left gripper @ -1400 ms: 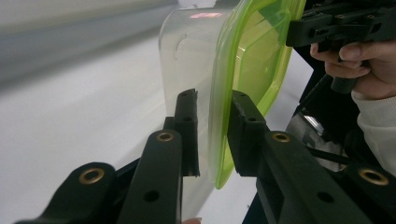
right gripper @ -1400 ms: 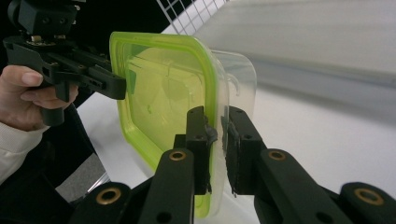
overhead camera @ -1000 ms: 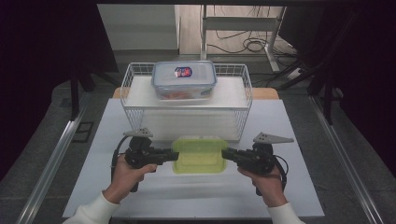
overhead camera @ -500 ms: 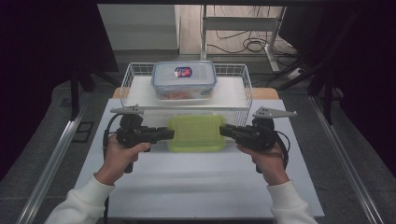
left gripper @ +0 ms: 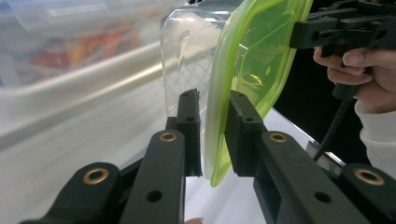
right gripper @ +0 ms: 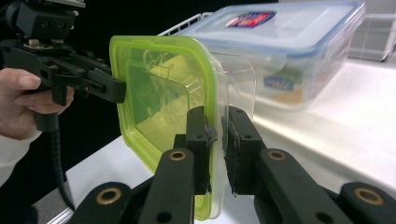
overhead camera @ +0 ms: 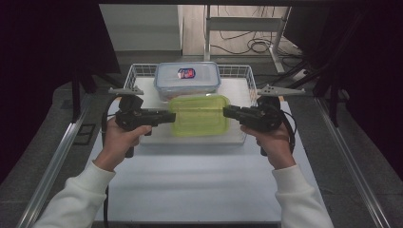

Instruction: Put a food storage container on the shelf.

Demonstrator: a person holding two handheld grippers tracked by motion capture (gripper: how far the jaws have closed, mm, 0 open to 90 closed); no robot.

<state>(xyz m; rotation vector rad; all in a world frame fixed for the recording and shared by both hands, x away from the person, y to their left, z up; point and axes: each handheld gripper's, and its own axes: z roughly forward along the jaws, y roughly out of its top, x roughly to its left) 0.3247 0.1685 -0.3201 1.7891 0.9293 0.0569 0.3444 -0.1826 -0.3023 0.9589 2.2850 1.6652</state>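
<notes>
Both claws, left claw (overhead camera: 170, 117) and right claw (overhead camera: 227, 112), clamp the green-lidded box (overhead camera: 198, 115), held above the basket (overhead camera: 138, 71); next, lower it beside the blue-lidded box (overhead camera: 187, 80).

A clear, empty food box with a lime-green lid (overhead camera: 198, 115) hangs level in the air, clamped at its left and right rims, just nearer than the wire basket.
</notes>
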